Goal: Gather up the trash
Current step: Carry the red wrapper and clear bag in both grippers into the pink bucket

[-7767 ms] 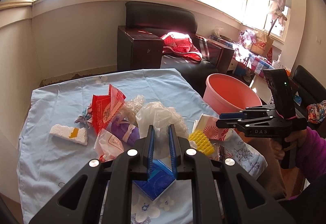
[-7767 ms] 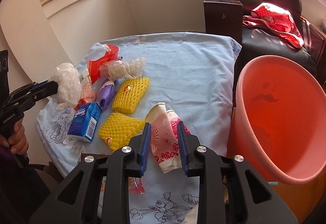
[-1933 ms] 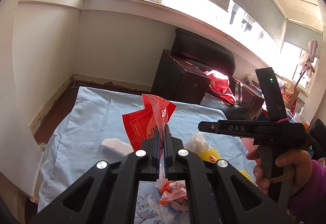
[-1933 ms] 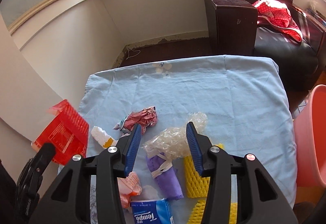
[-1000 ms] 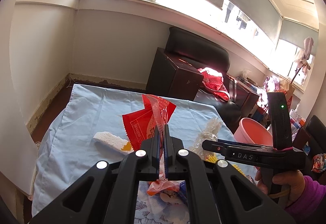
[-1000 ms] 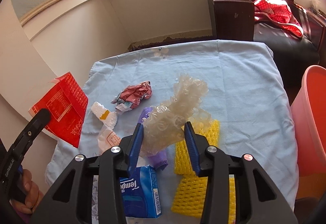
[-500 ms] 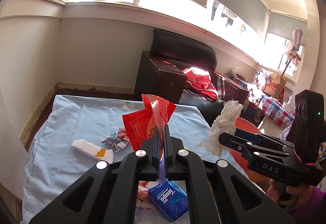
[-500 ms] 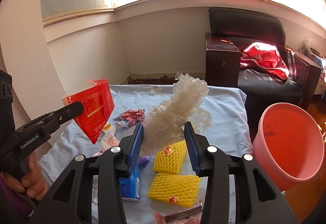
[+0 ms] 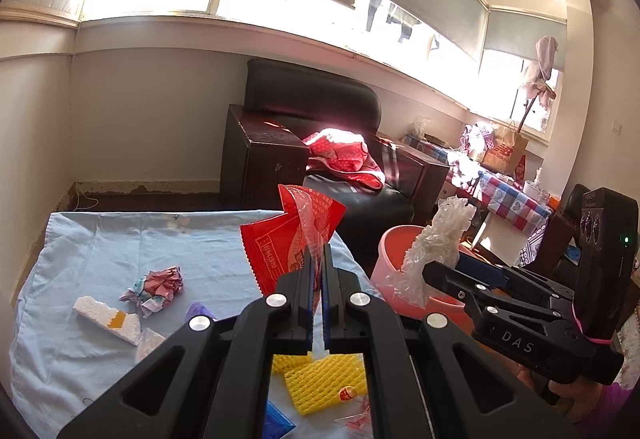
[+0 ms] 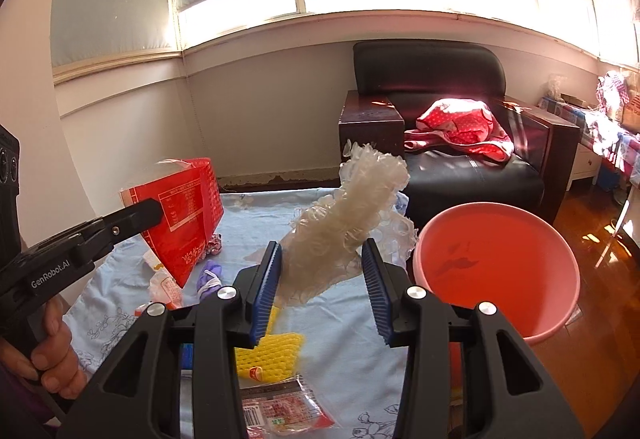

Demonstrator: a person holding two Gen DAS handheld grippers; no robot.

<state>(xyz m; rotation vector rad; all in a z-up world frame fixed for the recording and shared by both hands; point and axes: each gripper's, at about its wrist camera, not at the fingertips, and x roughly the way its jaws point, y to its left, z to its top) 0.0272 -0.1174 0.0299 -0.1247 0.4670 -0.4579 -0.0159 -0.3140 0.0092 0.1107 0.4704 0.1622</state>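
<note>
The left gripper is clenched on a red wrapper, held up above the blue-clothed worktop. The right gripper grasps a clear bubble-wrap wad between its blue pads, lifted off the worktop. A pink basin stands beside the worktop at 3 o'clock. 2 yellow foam nets lie at 6 o'clock, white foam at 9.

Right gripper: clamps clear bubble wrap, frame centre.
Left gripper: pinches red wrapper, left.
Pink basin: right.
</note>
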